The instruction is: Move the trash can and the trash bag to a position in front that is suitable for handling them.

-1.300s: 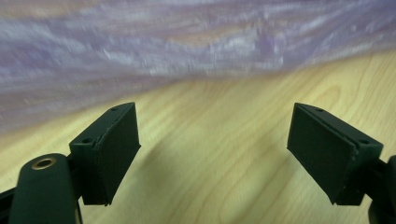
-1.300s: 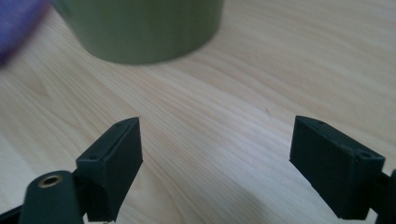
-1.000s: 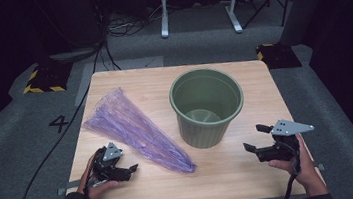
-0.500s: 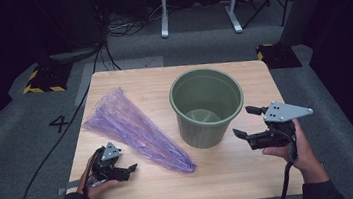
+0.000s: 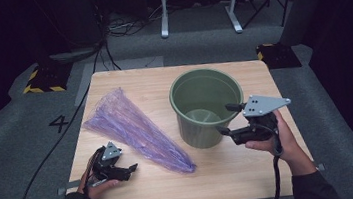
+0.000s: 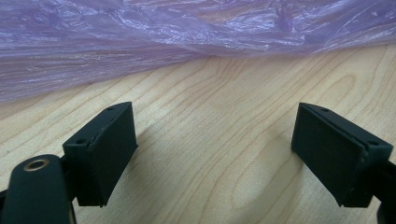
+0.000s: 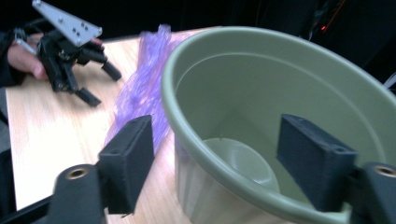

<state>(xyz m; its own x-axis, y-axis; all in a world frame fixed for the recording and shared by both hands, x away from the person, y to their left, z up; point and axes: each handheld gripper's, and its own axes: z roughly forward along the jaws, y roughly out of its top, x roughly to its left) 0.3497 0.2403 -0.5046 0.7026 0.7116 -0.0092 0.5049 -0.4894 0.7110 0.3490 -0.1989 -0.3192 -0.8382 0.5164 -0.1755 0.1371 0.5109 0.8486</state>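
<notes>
Pale wood-grain table (image 5: 233, 173), crinkled purple plastic bag (image 5: 132, 127), smooth round green bucket (image 5: 207, 107), right hand-held gripper (image 5: 229, 118) closing astride rim, left hand-held gripper (image 5: 131, 168) apart

Background only: light wood surface (image 5: 233, 173) sits on grey carpet floor (image 5: 25, 162). A "4" marking (image 5: 59, 124) is on the floor left of it. Two black blocks with yellow-black hazard stripes: one (image 5: 41, 80) off the far-left corner, one (image 5: 276, 55) off the far-right. White metal frame legs (image 5: 199, 4) stand beyond, with loose cables (image 5: 126, 27) on the floor nearby.
</notes>
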